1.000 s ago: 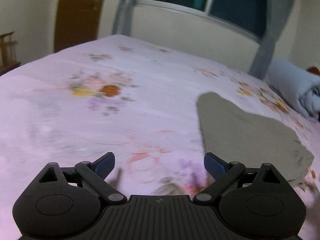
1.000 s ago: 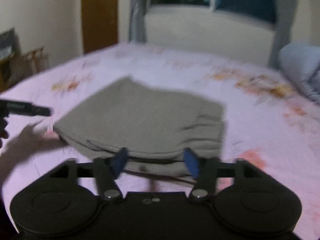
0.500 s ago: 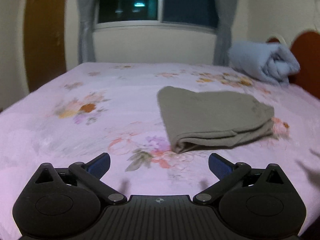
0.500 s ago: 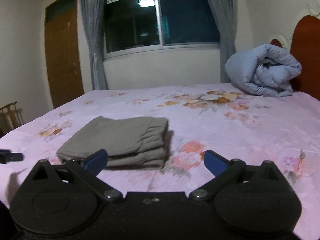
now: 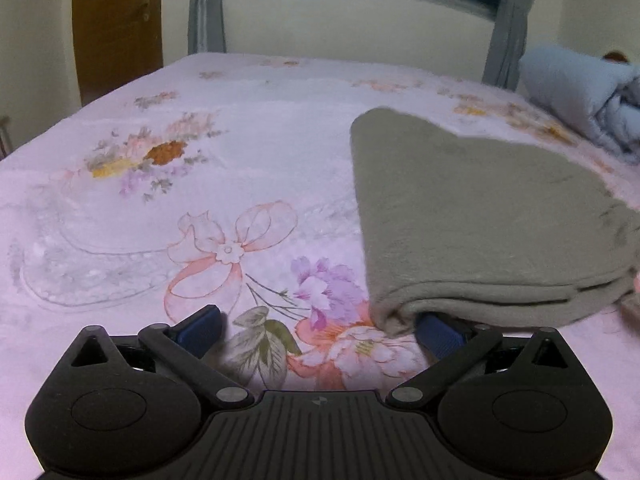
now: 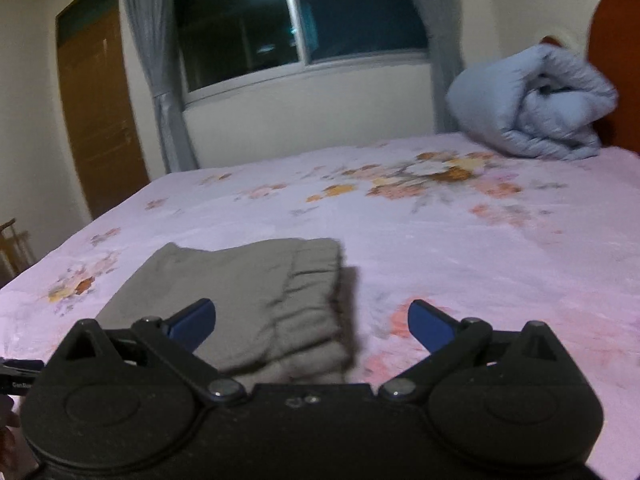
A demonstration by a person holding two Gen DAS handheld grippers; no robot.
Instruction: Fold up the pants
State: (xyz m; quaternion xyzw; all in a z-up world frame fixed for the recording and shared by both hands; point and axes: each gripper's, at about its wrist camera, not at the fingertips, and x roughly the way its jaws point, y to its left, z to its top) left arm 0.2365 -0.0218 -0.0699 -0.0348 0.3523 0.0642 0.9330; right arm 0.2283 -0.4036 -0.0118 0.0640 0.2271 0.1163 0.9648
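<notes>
The grey-green pants lie folded into a flat stack on the pink floral bed sheet. My left gripper is open, low over the sheet at the stack's near left corner; its right fingertip sits at the folded edge, touching or just under it. In the right wrist view the pants show their gathered waistband end. My right gripper is open and straddles the stack's near right corner, left finger over the cloth, right finger over the sheet.
A rolled light-blue duvet lies at the head of the bed by the wooden headboard. A window with grey curtains and a wooden door stand behind the bed. The other gripper's edge shows at far left.
Both grippers have come back down close to the folded pants. The left one now sits at the stack's near left corner, the right one at its waistband end. Both stay open.
</notes>
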